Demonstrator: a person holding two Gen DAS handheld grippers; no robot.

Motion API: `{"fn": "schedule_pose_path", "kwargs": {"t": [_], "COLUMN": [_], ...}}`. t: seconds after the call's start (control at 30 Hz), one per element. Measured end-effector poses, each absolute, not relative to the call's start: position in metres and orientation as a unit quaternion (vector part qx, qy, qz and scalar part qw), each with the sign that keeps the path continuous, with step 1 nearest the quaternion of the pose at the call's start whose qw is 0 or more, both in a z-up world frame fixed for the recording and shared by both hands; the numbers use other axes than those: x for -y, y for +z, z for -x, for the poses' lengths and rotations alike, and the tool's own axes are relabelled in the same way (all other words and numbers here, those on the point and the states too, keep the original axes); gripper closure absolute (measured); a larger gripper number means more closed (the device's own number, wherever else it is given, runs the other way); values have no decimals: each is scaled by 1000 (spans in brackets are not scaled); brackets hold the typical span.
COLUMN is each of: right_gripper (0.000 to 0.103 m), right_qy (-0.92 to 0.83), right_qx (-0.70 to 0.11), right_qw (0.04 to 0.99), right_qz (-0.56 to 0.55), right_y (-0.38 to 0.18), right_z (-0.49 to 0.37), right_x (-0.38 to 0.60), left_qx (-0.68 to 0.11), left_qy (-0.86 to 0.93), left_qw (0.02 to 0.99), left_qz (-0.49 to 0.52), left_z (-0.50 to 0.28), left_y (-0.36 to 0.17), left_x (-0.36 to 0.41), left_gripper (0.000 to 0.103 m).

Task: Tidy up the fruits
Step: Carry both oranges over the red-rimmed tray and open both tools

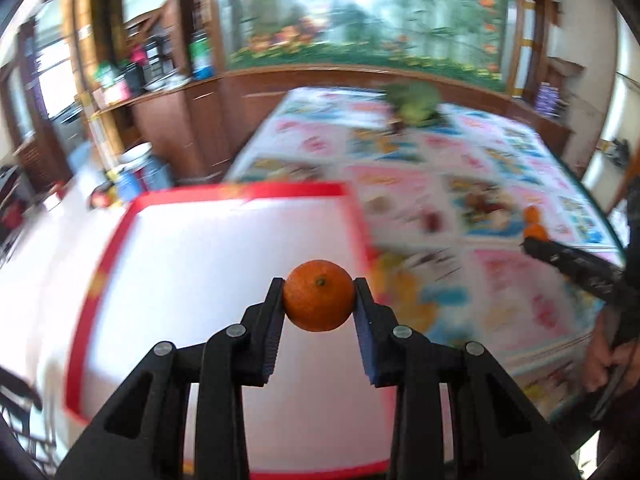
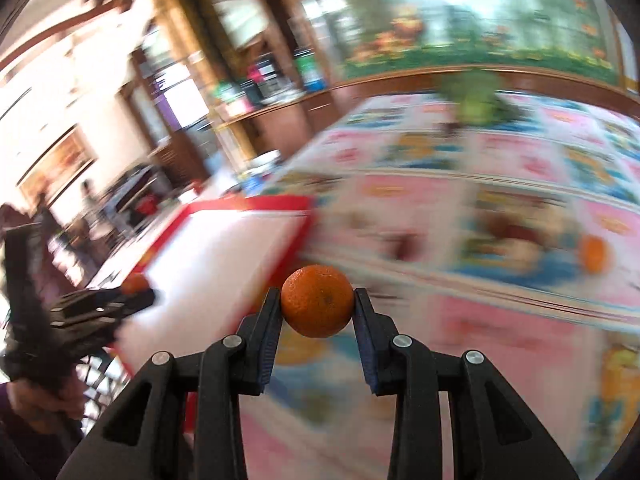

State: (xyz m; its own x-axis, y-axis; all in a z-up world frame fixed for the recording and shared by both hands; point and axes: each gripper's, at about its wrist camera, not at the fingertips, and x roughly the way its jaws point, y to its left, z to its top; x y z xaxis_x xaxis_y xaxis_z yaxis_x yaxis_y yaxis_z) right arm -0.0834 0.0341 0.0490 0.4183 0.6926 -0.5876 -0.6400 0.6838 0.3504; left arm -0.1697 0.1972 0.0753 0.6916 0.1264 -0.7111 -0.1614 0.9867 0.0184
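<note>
Two grippers, left gripper and right gripper, each clamping one orange, left's orange, right's orange, third orange on table

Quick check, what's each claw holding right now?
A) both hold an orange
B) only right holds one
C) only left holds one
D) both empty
A: the left claw is shut on an orange and the right claw is shut on another orange.

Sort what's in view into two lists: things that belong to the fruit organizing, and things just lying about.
Job:
left gripper holding an orange
right gripper holding a second orange
loose orange on the tablecloth
red-rimmed tray

Lying about:
green bunch, too blurred to identify
shelf clutter
patterned tablecloth
</note>
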Motion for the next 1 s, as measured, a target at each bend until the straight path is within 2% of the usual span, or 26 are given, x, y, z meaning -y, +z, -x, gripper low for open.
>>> {"fn": "schedule_pose_path", "kwargs": {"t": [0.3, 0.87, 0.93, 0.97, 1.0], "right_gripper": [69, 67, 60, 58, 51], "right_qy": [445, 427, 428, 427, 429], "right_qx": [-397, -406, -406, -404, -403], "right_qw": [803, 803, 801, 801, 800], "right_qz": [12, 88, 106, 114, 117], "right_y": [31, 16, 16, 16, 17], "right_z": [97, 122, 128, 134, 139], "right_x": [-116, -135, -136, -136, -135], "left_qx": [-414, -429, -425, -420, -411], "left_qy": [137, 166, 178, 188, 197], "left_qw": [899, 887, 887, 888, 890], "left_qz": [43, 37, 31, 25, 21], "left_z": [197, 204, 205, 206, 208], "left_y": [43, 30, 33, 35, 39], "left_x": [-250, -260, -261, -262, -262], "left_gripper": [68, 66, 56, 44, 35]}}
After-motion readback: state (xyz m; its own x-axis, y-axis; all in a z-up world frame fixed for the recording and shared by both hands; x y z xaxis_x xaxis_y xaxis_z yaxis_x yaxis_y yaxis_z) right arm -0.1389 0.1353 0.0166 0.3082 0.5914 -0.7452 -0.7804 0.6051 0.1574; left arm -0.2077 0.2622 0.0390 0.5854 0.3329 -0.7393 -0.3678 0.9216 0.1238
